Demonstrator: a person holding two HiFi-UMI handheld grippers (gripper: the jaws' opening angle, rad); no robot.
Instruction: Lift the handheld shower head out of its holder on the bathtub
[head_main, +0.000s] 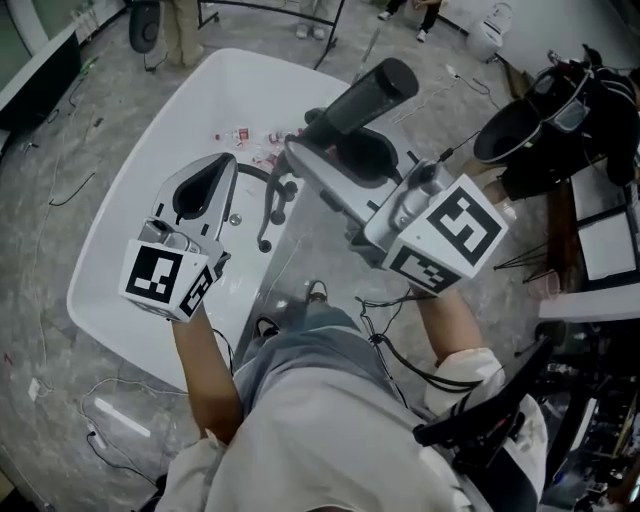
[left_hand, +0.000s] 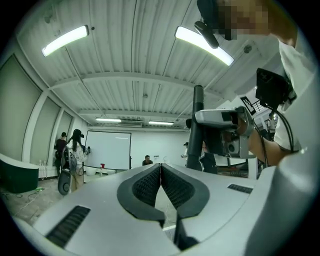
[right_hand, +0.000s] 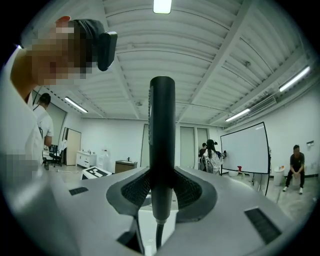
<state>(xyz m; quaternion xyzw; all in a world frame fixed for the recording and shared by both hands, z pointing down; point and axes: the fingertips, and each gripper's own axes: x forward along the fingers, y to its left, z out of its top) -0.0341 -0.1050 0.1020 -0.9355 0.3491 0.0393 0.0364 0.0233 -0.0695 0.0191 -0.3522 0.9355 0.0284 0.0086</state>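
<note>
**Q:** What does the head view show?

**A:** The camera looks steeply down past the person's body onto a white bathtub (head_main: 120, 260) standing on a grey floor. The left gripper (head_main: 208, 185) is held out over the tub, its marker cube nearest the camera. The right gripper (head_main: 345, 150) reaches out beside it and carries the shower head (head_main: 370, 92), a black cylinder that sticks up and away, above the tub's rim. A dark fitting (head_main: 272, 205) stands on the tub's edge below, between the two grippers and apart from the shower head.

**Q:** And the left gripper view?

**A:** Its jaws are pressed together with nothing between them. Beyond them is a large room with a white screen (left_hand: 108, 149) on the far wall and people standing at the left. The right gripper shows at the right, with the black shower head upright in it.

**Q:** And the right gripper view?

**A:** The jaws are clamped on the shower head's black handle, which stands upright between the ribbed pads. A thin hose (right_hand: 159, 235) hangs from its lower end. A person (right_hand: 296, 167) sits at the far right, near the screen.
</note>
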